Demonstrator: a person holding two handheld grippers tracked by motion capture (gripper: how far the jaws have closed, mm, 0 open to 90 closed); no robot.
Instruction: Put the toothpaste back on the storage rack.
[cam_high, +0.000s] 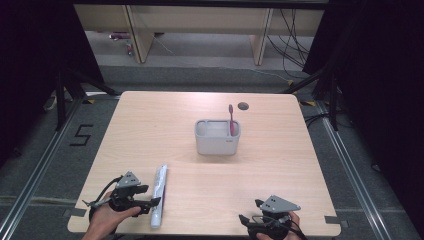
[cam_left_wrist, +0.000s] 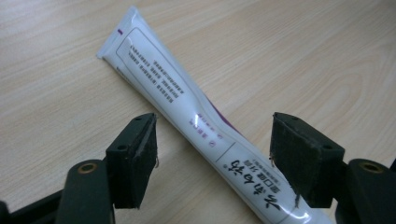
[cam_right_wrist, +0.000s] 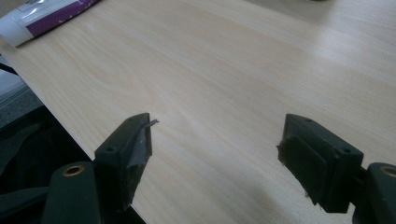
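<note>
Your left gripper (cam_left_wrist: 215, 154) has the tube (cam_left_wrist: 196, 126) lying between its jaws, but the pads stand apart from it on both sides, so nothing is gripped yet. The tube lies flat on the counter (cam_high: 210, 180) near the front edge, crimped end pointing away from you, cap end toward you; in the high view it sits just right of your left gripper (cam_high: 150, 204). It crosses the gap at a slant rather than square to the pads.

That slant is your main risk. Close as you are and one pad will likely meet the tube first, pushing it sideways or spinning it on the smooth wood instead of clamping it. A soft, rounded tube can also squirt out of a grip taken near its edge, or buckle if squeezed hard.

You look to be low enough, though I can't be sure the pads reach down past the tube's midline; too high and they would ride over it.

Your right gripper (cam_right_wrist: 217, 154) rests by the front edge with jaws wide apart and nothing between them. The holder (cam_high: 217, 137) with its toothbrush (cam_high: 231, 119) stands well apart, mid-counter; a loose grip could drop the tube on the way over.
</note>
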